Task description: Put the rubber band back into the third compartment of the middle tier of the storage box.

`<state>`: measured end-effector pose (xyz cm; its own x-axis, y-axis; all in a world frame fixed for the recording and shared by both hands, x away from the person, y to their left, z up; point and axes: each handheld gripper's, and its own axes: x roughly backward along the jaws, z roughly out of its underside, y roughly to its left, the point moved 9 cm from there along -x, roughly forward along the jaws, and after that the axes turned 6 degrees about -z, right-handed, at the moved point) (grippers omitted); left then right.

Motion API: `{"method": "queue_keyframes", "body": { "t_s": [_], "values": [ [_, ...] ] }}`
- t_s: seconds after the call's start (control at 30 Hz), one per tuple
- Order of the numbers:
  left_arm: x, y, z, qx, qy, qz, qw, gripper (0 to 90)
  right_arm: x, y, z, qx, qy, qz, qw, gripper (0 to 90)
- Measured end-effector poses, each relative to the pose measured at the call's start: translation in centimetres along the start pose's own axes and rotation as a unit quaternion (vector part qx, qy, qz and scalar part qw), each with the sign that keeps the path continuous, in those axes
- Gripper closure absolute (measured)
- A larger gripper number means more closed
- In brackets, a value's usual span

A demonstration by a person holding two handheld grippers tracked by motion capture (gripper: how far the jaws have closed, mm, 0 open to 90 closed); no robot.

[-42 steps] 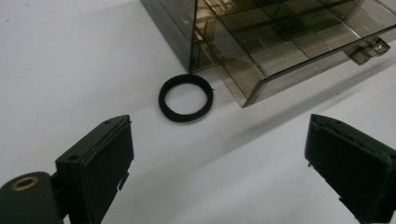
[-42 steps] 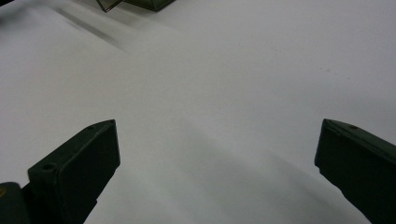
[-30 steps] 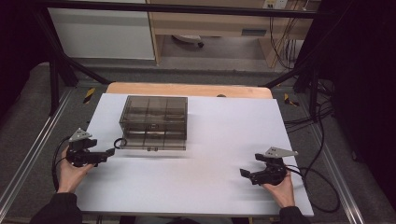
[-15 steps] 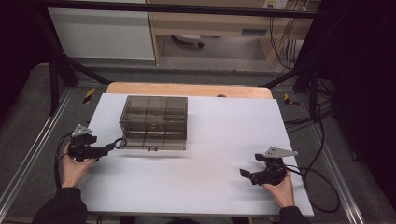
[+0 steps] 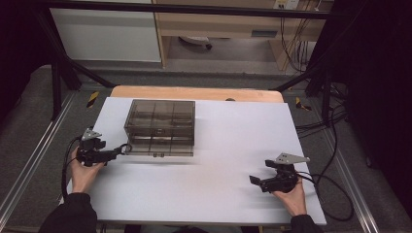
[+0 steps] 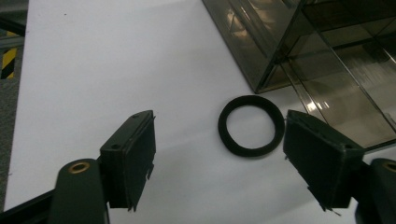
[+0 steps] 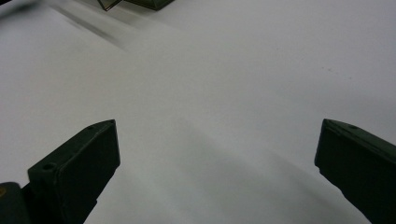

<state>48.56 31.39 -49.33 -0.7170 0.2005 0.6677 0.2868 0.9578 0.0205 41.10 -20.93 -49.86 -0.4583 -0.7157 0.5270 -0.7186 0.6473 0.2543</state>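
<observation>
A black rubber ring (image 6: 251, 126) lies flat on the white table beside the near left corner of a smoked transparent drawer box (image 5: 160, 127). My left gripper (image 6: 224, 163) points at the ring, which sits just ahead of its tips and nearer the right pad (image 6: 322, 163); neither pad touches it. Its jaws have just been closing and still stand apart. In the high view the left gripper (image 5: 116, 151) reaches the ring (image 5: 125, 147). My right gripper (image 5: 255, 180) rests near the front right of the table, open, with nothing between its jaws (image 7: 215, 172).
The white table top (image 5: 233, 145) lies on a wooden bench. Metal frame rails run along both sides, and cables trail off to the right. A corner of the drawer box (image 7: 135, 3) shows far ahead of the right gripper.
The left gripper has moved a little forward and right, up to the ring, and its jaws have narrowed. The right gripper has stayed where it was.
</observation>
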Motion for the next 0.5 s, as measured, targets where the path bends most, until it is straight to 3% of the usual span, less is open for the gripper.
{"method": "queue_keyframes", "body": {
  "t_s": [0.3, 0.5],
  "values": [
    [-0.71, -0.16, -0.03, -0.016, 0.002, -0.009, 0.9998, 37.1, -0.02, 0.03, -0.02, 0.0, -0.001, -0.002, 1.0, 0.7],
    [-0.94, -0.1, 0.02, -0.01, 0.003, -0.005, 0.9999, 44.0, -0.01, 0.02, 0.02, 0.001, 0.001, -0.001, 1.0, 0.7]
  ]
}}
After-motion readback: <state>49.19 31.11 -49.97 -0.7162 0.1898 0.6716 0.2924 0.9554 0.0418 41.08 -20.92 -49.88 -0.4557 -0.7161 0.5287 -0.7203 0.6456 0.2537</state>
